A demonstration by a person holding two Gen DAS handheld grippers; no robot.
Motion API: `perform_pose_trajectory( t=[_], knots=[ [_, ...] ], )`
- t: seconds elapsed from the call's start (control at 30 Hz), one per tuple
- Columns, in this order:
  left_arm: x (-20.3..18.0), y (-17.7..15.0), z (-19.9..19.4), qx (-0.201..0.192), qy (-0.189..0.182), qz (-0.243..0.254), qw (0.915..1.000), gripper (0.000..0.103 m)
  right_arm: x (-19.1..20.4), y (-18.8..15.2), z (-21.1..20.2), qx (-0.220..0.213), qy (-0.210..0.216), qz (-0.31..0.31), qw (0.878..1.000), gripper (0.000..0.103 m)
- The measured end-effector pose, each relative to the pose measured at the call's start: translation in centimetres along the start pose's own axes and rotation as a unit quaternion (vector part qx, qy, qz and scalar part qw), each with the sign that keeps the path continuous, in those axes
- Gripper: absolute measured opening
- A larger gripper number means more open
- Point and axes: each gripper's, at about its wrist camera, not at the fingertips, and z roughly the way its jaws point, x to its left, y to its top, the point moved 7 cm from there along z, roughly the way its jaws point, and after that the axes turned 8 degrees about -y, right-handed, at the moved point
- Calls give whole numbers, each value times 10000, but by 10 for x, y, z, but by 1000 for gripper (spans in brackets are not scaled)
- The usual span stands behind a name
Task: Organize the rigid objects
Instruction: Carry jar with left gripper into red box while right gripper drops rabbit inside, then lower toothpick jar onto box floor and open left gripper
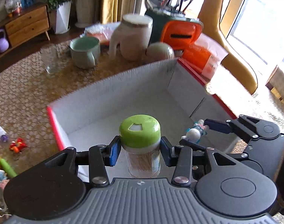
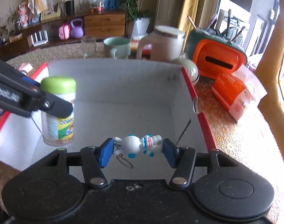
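Left gripper (image 1: 140, 149) is clamped on a green-capped toothpick jar (image 1: 141, 145), low centre of the left wrist view, held above the open white box (image 1: 123, 97). Right gripper (image 2: 136, 151) pinches a small white toy figure (image 2: 137, 144) lengthwise, low centre of its own view, also over the box interior (floor bare). Advised: lower each item until near the floor, keep the grippers apart, then release the jar upright.
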Motion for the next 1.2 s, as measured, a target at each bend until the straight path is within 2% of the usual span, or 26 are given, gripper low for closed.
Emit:
perform_pose_trajectory(
  t=[0.27,0.37,0.7,0.9,1.2],
  knots=[
    [1,-2,53,544,70,-4,9985,45,-2,-3,13,276,240,-120,9993,57],
    [3,0,65,609,132,31,9981,45,1,-6,17,359,231,-295,9987,57],
    [7,13,96,756,238,-68,9968,44,1,-9,25,510,367,-195,9978,57],
    [8,14,94,726,236,-97,9970,44,0,-6,20,445,372,-112,9983,62],
    [5,8,60,466,175,-55,9987,45,-4,-1,2,320,373,158,9987,65]
  ],
)
